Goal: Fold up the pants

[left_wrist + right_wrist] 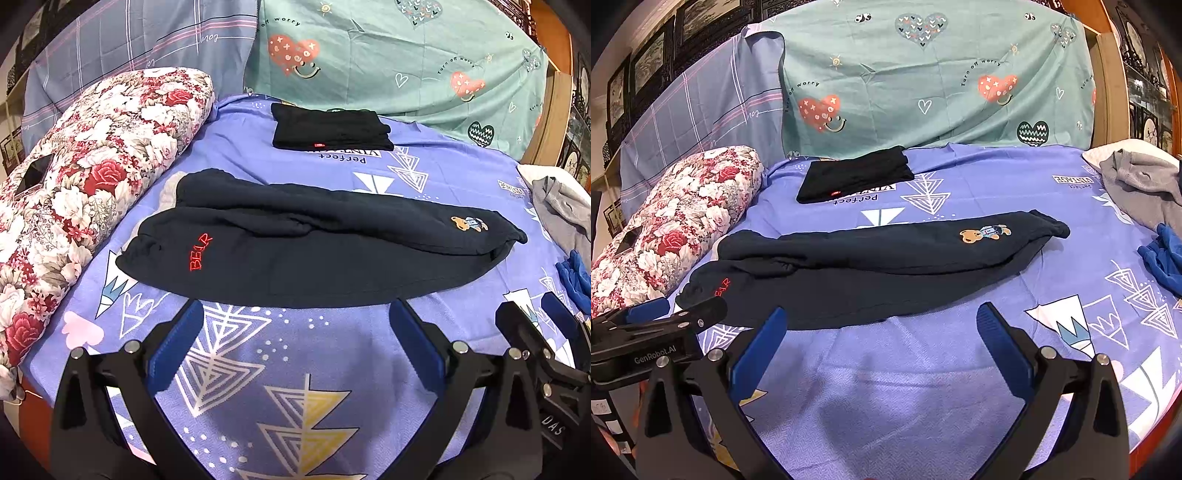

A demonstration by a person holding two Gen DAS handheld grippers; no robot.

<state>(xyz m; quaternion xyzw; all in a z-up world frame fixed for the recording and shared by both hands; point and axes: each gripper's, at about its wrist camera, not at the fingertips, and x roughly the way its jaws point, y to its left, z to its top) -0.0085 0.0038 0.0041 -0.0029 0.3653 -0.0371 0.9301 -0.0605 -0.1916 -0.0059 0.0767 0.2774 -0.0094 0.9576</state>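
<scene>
Dark pants (314, 254) flat on the bedsheet (295, 369) — just beyond both wide-open, empty grippers, left gripper (295, 314) and right gripper (882, 321).

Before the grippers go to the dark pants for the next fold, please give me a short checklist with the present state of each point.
1. Left gripper open, nothing between its fingers: ok.
2. Right gripper open, nothing between its fingers: ok.
3. Dark pants lie lengthwise, one leg folded over the other: ok.
4. Pants smooth: not ok, the upper leg is rumpled.
5. Pants apart from the folded black garment: ok.
6. Grey clothes and blue cloth apart from the pants: ok.
</scene>
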